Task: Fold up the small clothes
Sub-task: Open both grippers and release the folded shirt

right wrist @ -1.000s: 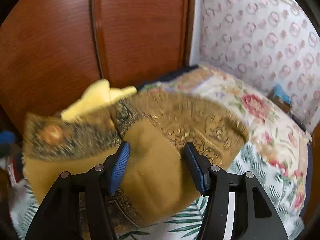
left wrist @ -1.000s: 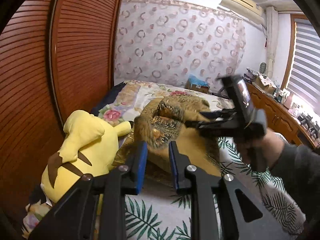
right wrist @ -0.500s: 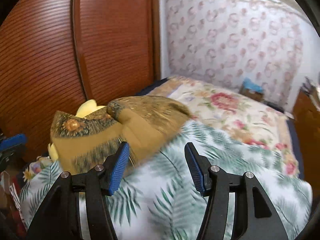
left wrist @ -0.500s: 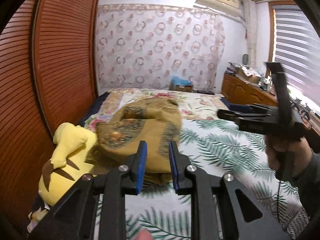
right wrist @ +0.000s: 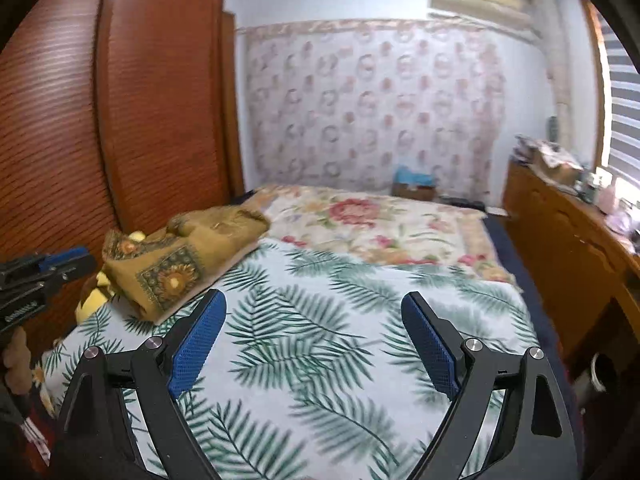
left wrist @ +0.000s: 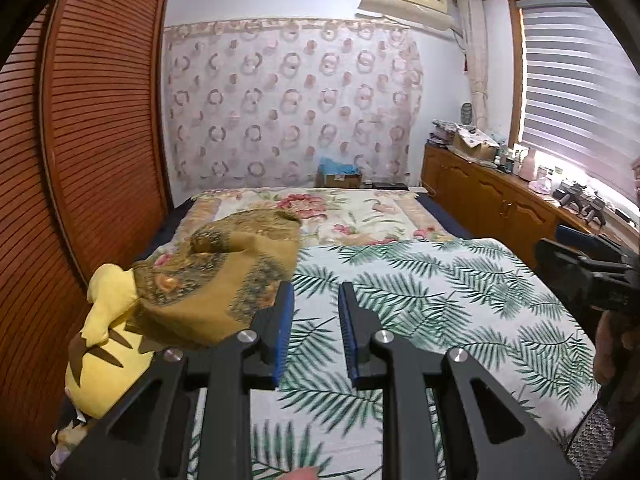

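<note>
- The yellow plush toy point(left wrist: 100, 344) lies at the bed's left edge.
- The folded mustard cloth point(left wrist: 212, 276) rests partly on it.
- The left gripper point(left wrist: 316, 320) is narrowly parted, gripping nothing.
- The right gripper point(right wrist: 314, 340), its jaws just widened, hangs empty over the palm-leaf sheet point(right wrist: 340, 280).

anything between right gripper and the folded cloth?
Nothing: right wrist view shows only bare palm-print sheet between the open right gripper and the folded cloth.

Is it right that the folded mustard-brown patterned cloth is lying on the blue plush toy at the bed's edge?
Not quite: the plush toy is yellow, not blue. The left wrist view shows the folded mustard-brown patterned cloth lying partly over it at the bed's edge.
</note>
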The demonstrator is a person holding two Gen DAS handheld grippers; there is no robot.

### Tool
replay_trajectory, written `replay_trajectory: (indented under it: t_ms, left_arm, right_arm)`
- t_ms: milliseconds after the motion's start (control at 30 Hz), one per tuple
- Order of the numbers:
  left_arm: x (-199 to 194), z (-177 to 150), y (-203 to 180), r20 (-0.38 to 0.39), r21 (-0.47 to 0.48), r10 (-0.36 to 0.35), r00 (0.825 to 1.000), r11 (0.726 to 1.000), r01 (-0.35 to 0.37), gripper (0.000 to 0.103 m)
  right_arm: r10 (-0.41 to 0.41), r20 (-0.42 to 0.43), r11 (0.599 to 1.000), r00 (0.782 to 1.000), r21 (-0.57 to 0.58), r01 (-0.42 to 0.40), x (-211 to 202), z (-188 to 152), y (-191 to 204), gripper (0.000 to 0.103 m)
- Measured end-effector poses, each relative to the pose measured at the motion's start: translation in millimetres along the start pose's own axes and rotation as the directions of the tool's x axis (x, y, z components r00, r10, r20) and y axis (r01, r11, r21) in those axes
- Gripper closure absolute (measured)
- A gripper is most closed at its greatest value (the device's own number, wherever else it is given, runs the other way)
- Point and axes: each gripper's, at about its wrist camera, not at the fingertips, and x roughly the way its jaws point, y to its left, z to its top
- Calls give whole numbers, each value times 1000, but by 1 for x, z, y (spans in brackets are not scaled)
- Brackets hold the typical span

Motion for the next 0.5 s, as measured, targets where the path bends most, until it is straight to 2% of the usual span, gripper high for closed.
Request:
replay_trajectory:
  t_ms: [200,500]
  left_arm:
    - [-6,12,-24,21,5,-28,999,1000,28,83]
    - [-15,20,-38,37,18,-30,999,999,29,83]
  right_arm:
    - [-71,51,997,996,46,69,-46,-1,-24,12]
    - [-116,81,989,990,101,107,-74,-8,-47,12]
